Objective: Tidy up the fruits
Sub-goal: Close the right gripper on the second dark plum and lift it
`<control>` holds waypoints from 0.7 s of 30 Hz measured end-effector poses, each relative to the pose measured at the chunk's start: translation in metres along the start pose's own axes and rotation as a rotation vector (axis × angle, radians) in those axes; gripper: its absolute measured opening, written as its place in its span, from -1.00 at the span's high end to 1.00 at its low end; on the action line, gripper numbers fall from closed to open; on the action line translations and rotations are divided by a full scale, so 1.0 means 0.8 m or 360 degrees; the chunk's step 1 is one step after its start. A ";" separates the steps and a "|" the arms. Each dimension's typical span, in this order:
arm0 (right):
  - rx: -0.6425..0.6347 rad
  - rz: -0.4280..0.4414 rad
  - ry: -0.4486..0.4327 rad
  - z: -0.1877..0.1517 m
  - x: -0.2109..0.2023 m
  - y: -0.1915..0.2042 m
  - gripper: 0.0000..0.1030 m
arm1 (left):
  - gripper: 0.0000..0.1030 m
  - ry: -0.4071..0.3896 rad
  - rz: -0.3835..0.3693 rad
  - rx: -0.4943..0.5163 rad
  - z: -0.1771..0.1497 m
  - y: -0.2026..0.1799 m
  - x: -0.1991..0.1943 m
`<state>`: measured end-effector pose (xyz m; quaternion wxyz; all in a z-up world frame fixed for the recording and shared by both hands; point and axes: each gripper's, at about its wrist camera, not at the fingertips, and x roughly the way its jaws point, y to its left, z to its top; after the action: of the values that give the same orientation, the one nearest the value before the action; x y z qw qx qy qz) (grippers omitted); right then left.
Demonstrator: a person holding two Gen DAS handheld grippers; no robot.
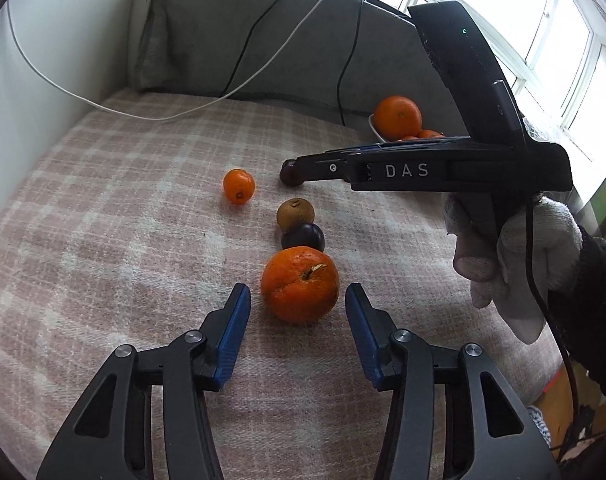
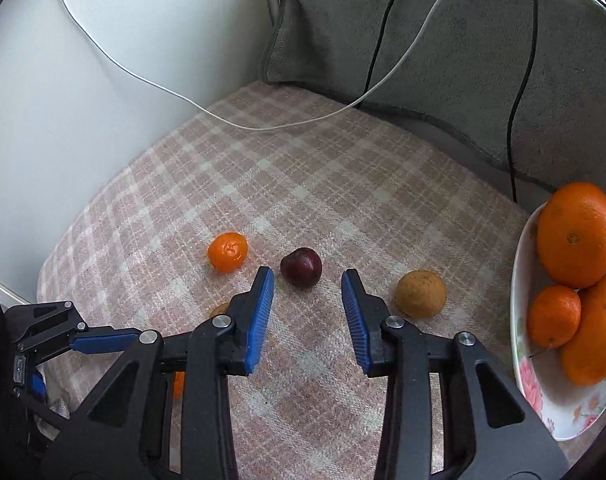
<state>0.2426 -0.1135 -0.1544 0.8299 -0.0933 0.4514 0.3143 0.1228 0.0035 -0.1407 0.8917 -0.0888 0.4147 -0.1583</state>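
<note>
My left gripper (image 1: 298,300) is open, its jaws either side of a large orange (image 1: 300,284) on the checked cloth. Behind the orange lie a dark plum (image 1: 303,237) and a brown fruit (image 1: 295,214), with a small orange (image 1: 239,186) to the left. My right gripper (image 2: 307,280) is open just short of a dark plum (image 2: 301,267). A small orange (image 2: 228,252) lies to its left and a brown fruit (image 2: 421,294) to its right. A flowered bowl (image 2: 543,396) at the right holds three oranges (image 2: 577,234).
The pink checked cloth (image 1: 123,240) covers the surface. A grey cushion (image 2: 443,40) stands at the back with white and black cables (image 2: 263,126) draped over it. A white wall (image 2: 83,100) is on the left. The right gripper's body (image 1: 443,168) crosses the left wrist view.
</note>
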 end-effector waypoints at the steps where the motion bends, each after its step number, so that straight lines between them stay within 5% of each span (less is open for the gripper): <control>1: -0.0004 0.0000 0.0005 0.001 0.003 0.001 0.28 | 0.07 0.0004 -0.0002 -0.0007 0.000 0.001 0.002; 21: -0.0036 -0.0035 0.0066 0.012 0.036 0.012 0.49 | 0.24 0.0024 -0.0017 -0.0001 0.014 0.001 0.025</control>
<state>0.2552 -0.0893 -0.1708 0.8227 -0.1142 0.4638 0.3083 0.1434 -0.0026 -0.1480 0.8876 -0.0900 0.4211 -0.1636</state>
